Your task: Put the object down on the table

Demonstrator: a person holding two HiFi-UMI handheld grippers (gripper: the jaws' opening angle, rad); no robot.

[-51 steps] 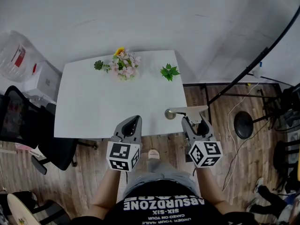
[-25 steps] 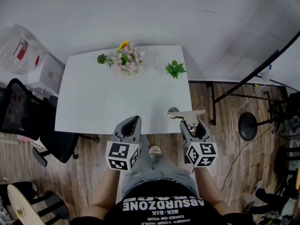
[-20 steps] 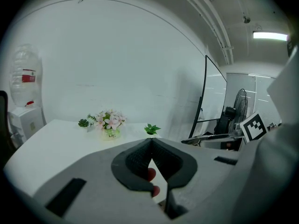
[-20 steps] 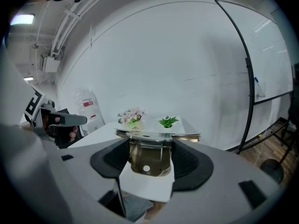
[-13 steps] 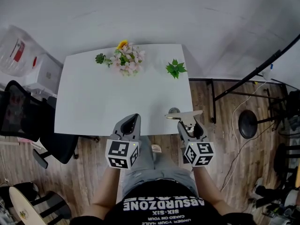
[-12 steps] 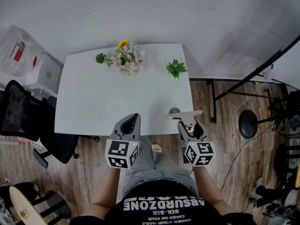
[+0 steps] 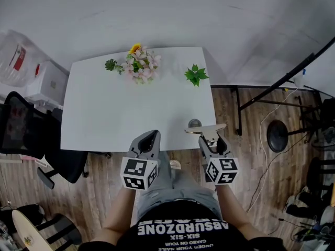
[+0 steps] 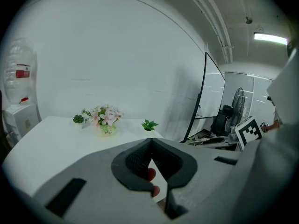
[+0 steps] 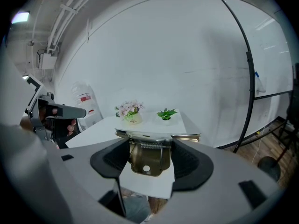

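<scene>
My right gripper [image 7: 209, 136] is shut on a brass-coloured metal spring clip [image 7: 205, 128]. The clip hangs in the air by the white table's [image 7: 104, 114] front right corner, its long bar lying crosswise. In the right gripper view the clip [image 9: 149, 157] sits between the dark pads of that gripper [image 9: 150, 146], with a spring and a round hole showing. My left gripper [image 7: 148, 136] hovers at the table's front edge, shut with nothing in it. In the left gripper view that gripper [image 8: 150, 141] has its pads meeting at the tip.
A small pot of pink flowers [image 7: 138, 64] and a little green plant [image 7: 196, 75] stand at the table's far edge. A black chair [image 7: 21, 135] and a water dispenser [image 7: 21, 61] are to the left. A black stand [image 7: 277, 137] and cables lie on the wooden floor to the right.
The right gripper with the clip has drifted slightly left, toward the table's front right corner. The left gripper has hardly moved.
</scene>
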